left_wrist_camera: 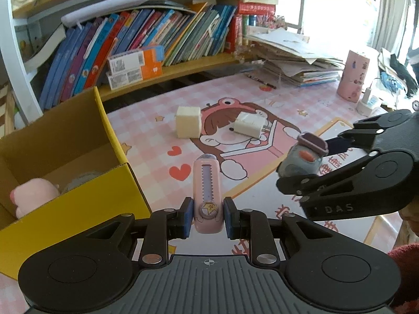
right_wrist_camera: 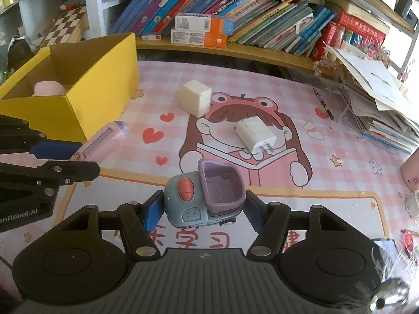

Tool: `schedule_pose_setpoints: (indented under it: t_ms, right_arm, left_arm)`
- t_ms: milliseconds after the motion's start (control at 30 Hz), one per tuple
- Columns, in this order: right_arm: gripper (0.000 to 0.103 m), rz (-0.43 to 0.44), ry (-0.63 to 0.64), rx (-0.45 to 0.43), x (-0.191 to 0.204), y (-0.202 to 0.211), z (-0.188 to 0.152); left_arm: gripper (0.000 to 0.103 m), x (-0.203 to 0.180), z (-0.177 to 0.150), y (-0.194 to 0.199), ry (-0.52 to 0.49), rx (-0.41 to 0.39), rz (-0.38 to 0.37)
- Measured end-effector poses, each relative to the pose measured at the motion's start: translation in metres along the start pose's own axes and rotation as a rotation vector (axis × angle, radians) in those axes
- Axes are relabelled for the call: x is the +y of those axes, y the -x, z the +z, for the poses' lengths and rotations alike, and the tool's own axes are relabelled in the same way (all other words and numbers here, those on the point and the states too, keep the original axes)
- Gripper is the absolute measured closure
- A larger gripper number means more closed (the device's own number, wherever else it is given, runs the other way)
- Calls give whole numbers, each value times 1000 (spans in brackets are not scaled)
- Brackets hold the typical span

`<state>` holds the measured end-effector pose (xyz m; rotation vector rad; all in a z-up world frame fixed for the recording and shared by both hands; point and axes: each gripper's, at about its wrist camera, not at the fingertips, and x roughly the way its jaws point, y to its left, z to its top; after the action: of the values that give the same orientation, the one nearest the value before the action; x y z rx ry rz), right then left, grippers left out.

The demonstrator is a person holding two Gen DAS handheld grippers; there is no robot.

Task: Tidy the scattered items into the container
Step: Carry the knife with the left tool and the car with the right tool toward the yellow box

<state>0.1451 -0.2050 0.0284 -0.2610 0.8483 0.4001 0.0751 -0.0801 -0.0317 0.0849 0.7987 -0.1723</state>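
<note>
My left gripper [left_wrist_camera: 207,216] is shut on a pink utility knife [left_wrist_camera: 207,191], held above the pink mat just right of the yellow cardboard box [left_wrist_camera: 78,204]; the knife also shows in the right wrist view [right_wrist_camera: 104,141]. My right gripper [right_wrist_camera: 200,210] is shut on a grey-blue toy truck with a purple bucket [right_wrist_camera: 207,196], also seen in the left wrist view [left_wrist_camera: 303,157]. A cream cube [right_wrist_camera: 196,96] and a white charger plug [right_wrist_camera: 255,133] lie on the mat. A pink plush [left_wrist_camera: 31,196] lies inside the box.
A shelf of leaning books [left_wrist_camera: 146,36] and orange-white cartons [right_wrist_camera: 199,30] runs along the back. A paper stack [right_wrist_camera: 377,102] and a pen [right_wrist_camera: 323,102] lie at the right. A pink cup [left_wrist_camera: 352,76] stands at the far right.
</note>
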Motion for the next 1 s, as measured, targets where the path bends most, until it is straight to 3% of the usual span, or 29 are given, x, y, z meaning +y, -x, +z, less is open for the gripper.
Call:
schedule_pose_setpoints:
  t_ms: [400, 733, 1000]
  right_arm:
    - [41, 10, 58, -48, 27, 7, 16]
    - [41, 71, 121, -117, 55, 16, 49]
    - [41, 123, 177, -171, 78, 24, 77]
  left_arm:
    - [80, 16, 3, 23, -24, -81, 9]
    - [80, 43, 11, 52, 38, -157, 21]
    - [80, 78, 17, 69, 81, -197, 83]
